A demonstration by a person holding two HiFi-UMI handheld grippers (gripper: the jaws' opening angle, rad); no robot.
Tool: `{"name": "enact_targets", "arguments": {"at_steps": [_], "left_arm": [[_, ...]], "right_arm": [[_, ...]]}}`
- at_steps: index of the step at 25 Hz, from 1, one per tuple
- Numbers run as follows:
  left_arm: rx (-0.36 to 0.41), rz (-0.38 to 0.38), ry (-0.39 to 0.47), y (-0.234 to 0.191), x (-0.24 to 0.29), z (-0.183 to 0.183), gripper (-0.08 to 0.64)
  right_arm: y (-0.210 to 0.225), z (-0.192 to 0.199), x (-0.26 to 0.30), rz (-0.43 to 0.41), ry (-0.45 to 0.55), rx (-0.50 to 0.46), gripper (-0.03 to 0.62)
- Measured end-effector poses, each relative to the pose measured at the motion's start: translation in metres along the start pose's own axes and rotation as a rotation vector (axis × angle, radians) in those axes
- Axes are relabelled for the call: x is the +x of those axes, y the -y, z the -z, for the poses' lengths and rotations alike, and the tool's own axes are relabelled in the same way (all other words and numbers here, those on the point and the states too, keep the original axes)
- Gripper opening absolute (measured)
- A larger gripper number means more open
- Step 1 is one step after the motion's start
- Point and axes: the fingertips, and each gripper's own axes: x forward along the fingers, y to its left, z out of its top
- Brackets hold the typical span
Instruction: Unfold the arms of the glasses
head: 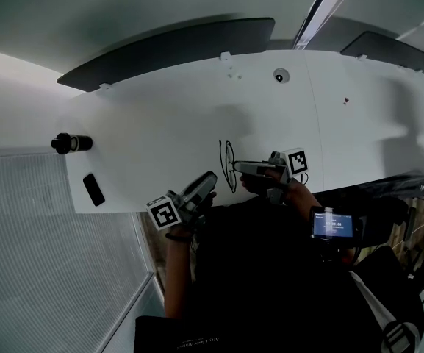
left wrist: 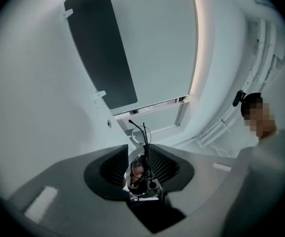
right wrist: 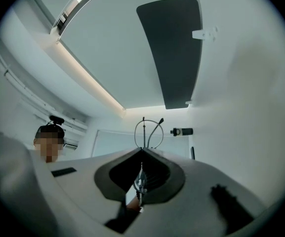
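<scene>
Right tool on thin round-rimmed wire glasses

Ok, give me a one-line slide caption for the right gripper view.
Right gripper shut on thin black wire-framed glasses, whose frame sticks out past its closed jaws.

Person with two hand-held grippers, dark clothing.
Left gripper and right gripper: grey bodies, dark ribbed pads, and a white cube with black square markers at each rear; behind the right gripper, a small lit screen on a dark top.
</scene>
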Motion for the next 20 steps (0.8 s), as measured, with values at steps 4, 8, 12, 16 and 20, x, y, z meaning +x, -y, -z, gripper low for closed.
{"name": "enact_targets", "arguments": {"at_steps": [4,8,12,16,20], "left_arm": [[0.004,0.002,-0.026,0.009,0.005,-0.001,0.14],[-0.023,0.004,-0.002,0.011,0.009,-0.009,0.161],[-0.05,0.013,-0.003,0.011,0.016,-0.01,0.16],[-0.062,0.022,-0.024,0.011,0.02,-0.008,0.153],[-0.075,0.014,-0.027,0.005,0.021,-0.007,0.152]], "right_arm": [[0.002,0.001,0.0,-0.001,0.001,0.009,0.011],[0.009,0.004,0.0,0.015,-0.014,0.023,0.011],[0.009,0.008,0.001,0.014,-0.028,0.026,0.011],[0.009,0.01,0.002,0.014,-0.034,0.027,0.011],[0.011,0.013,0.004,0.018,-0.048,0.026,0.011]]}}
